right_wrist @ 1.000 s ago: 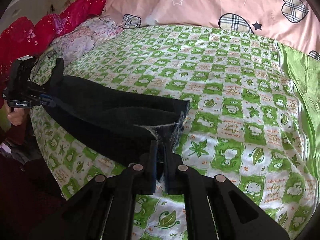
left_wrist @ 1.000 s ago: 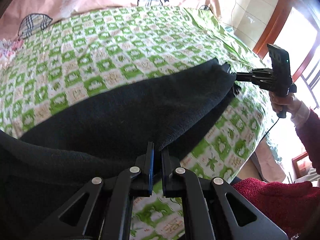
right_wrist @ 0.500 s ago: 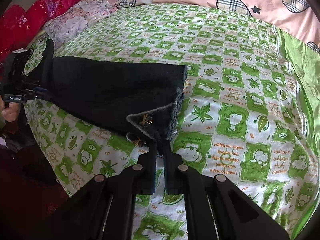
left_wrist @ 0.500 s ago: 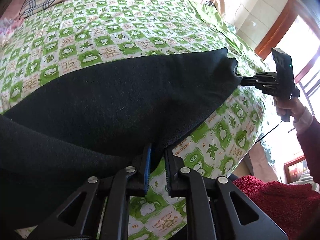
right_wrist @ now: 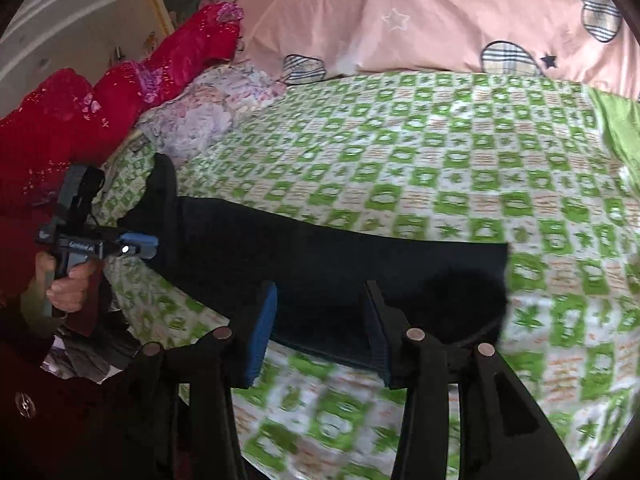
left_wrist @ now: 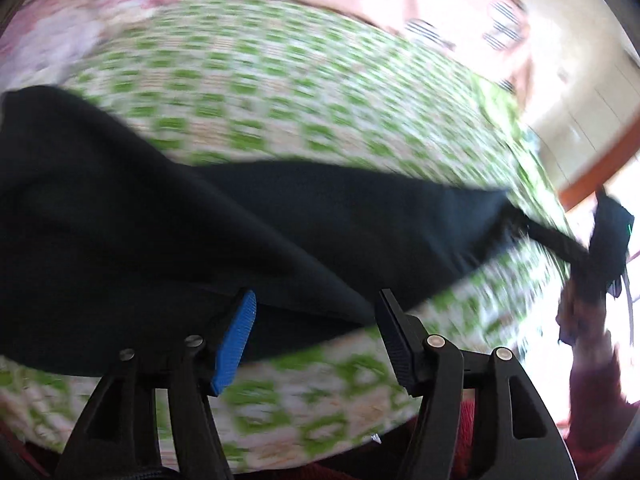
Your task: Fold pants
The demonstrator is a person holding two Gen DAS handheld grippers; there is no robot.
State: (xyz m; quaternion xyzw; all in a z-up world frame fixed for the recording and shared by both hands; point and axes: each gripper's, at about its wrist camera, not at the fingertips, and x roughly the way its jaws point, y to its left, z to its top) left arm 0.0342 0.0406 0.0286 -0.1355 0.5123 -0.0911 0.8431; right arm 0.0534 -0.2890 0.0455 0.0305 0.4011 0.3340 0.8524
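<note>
A small white brand mark was printed on the side of the left hand-held gripper [right_wrist: 148, 249], as seen from the right wrist view, but its letters were too small and blurred to be read. Orange writing was scattered among the green squares of the bedsheet [right_wrist: 460, 152], and none of its words could be made out. Nothing legible was found in the left wrist view, which was smeared by motion.
</note>
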